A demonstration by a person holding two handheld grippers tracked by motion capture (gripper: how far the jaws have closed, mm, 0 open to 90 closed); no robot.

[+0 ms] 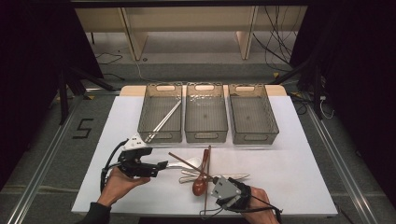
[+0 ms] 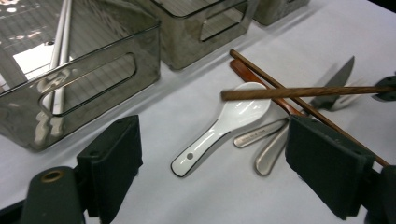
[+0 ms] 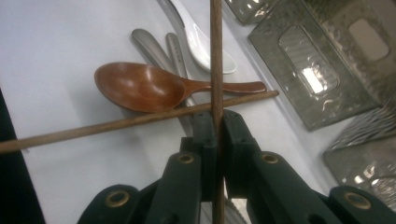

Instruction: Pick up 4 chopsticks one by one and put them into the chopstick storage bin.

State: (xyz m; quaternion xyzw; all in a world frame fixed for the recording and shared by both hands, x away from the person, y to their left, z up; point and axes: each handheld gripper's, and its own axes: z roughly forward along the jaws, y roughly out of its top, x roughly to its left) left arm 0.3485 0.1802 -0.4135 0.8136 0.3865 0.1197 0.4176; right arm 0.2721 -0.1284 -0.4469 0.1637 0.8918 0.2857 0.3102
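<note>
Clamping a thin dark-brown wooden chopstick [image 3: 216, 70] between its two black jaws, the right gripper [image 1: 215, 179] sits near the front edge of the white table [image 1: 299, 168], the stick held upright in the right gripper view and running away from the jaws over the cutlery pile. A second brown wooden chopstick [image 3: 140, 120] lies flat across the table just beyond the jaws, crossing under the held one. Beside it rests a reddish-brown wooden spoon [image 3: 140, 86], its bowl toward the table's front, and behind that lie a white ceramic soup spoon [image 2: 219, 128] and the grey steel handles of metal cutlery [image 2: 261, 140], with a steel knife blade [image 2: 338, 79] farther off. The left gripper [image 1: 161, 164] hovers to the left of the pile, its jaws standing wide apart with nothing between them. Three clear grey plastic bins [image 1: 206, 135] stand in a row at the back; the left one holds pale metal chopsticks [image 1: 163, 120].
</note>
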